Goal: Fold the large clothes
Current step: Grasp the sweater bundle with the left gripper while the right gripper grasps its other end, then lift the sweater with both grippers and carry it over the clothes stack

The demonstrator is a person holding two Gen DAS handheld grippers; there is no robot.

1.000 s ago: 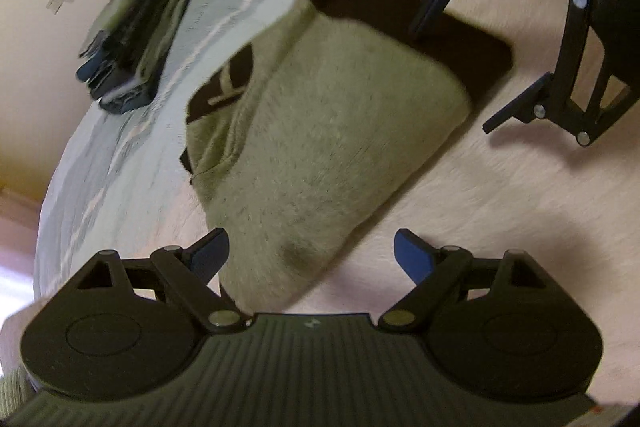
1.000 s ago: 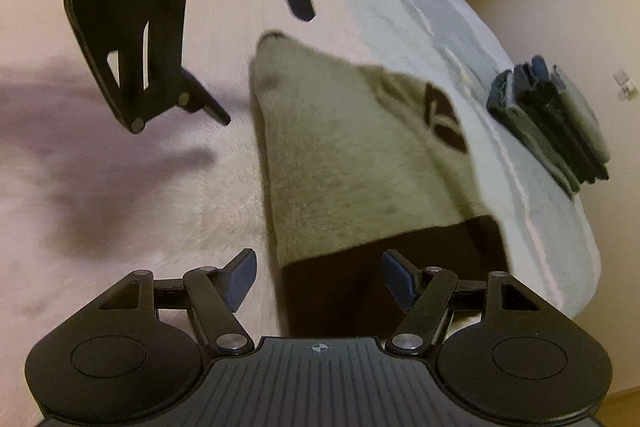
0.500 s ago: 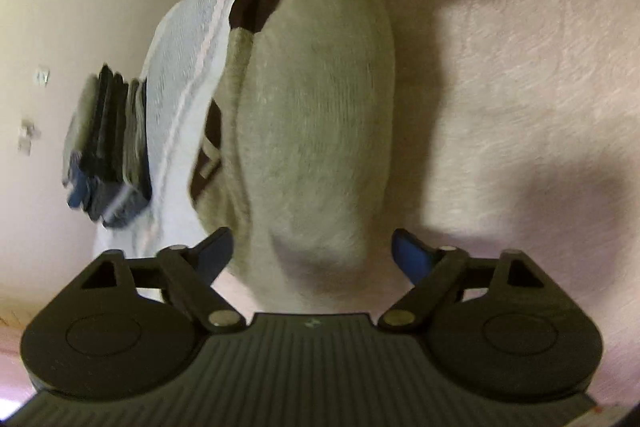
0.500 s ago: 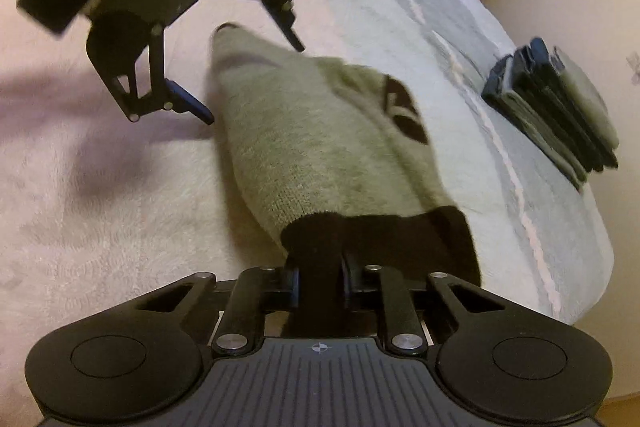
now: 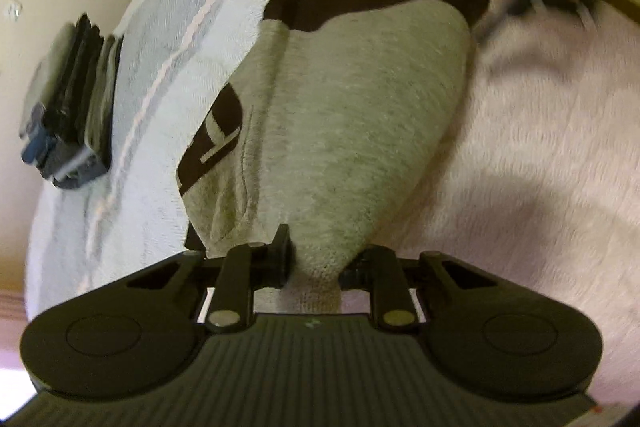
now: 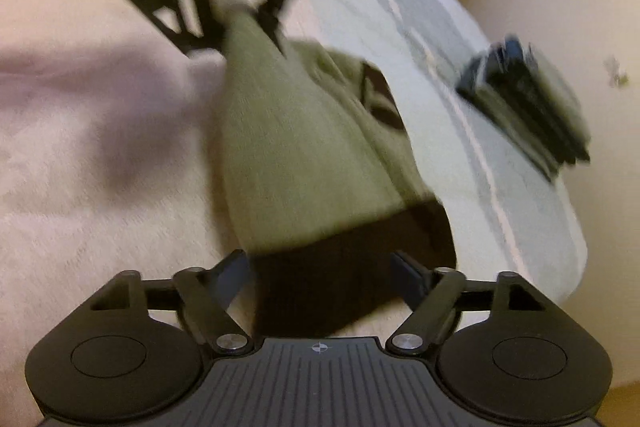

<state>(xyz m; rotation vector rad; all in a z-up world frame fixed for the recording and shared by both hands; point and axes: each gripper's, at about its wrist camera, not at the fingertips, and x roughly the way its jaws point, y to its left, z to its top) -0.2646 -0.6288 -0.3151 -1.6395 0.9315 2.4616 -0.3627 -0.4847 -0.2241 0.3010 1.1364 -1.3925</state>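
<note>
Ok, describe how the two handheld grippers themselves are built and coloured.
Both are matt black. The left gripper and right gripper each have a ribbed centre plate with a small round mark, two rounded lobes bearing embossed circles, and linkage arms on silver pivot pins. The right gripper's finger pads are dark blue. No cables or sleeves show.
</note>
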